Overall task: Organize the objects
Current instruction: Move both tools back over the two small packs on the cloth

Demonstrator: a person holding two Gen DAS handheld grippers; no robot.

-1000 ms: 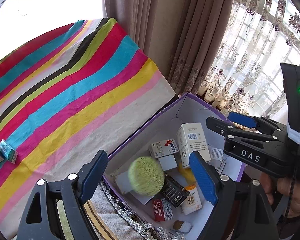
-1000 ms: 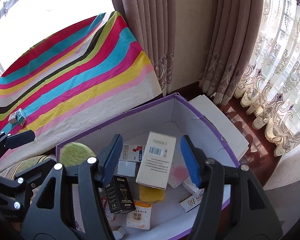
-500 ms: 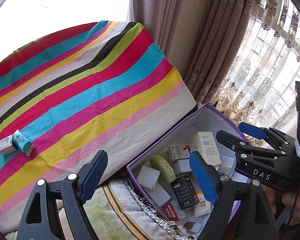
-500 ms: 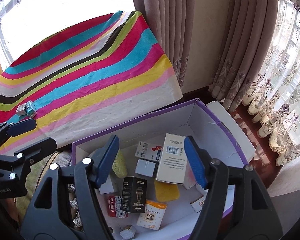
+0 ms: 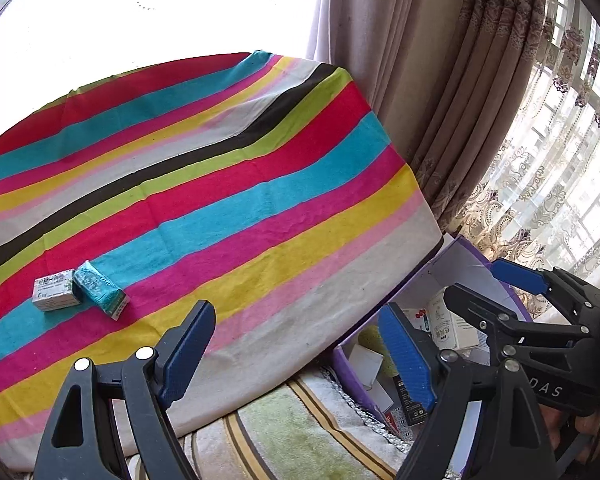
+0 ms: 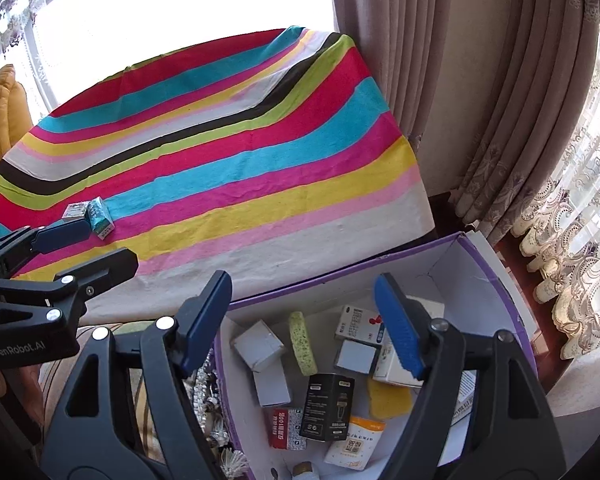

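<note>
Both claws, left gripper (image 5: 296, 356) and right gripper (image 6: 302, 322), gape wide, holding nothing. That teal packet (image 5: 100, 293) beside the small white box (image 5: 55, 294) looks light and squishy. I'd pinch it across its short sides.

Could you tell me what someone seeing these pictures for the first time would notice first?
The brightly striped cloth fills most of both views, with a white box and a teal packet lying side by side on its left part. To its lower right stands a purple-rimmed box crowded with small cartons and sponges, and both the left gripper and right gripper are open and empty.
</note>
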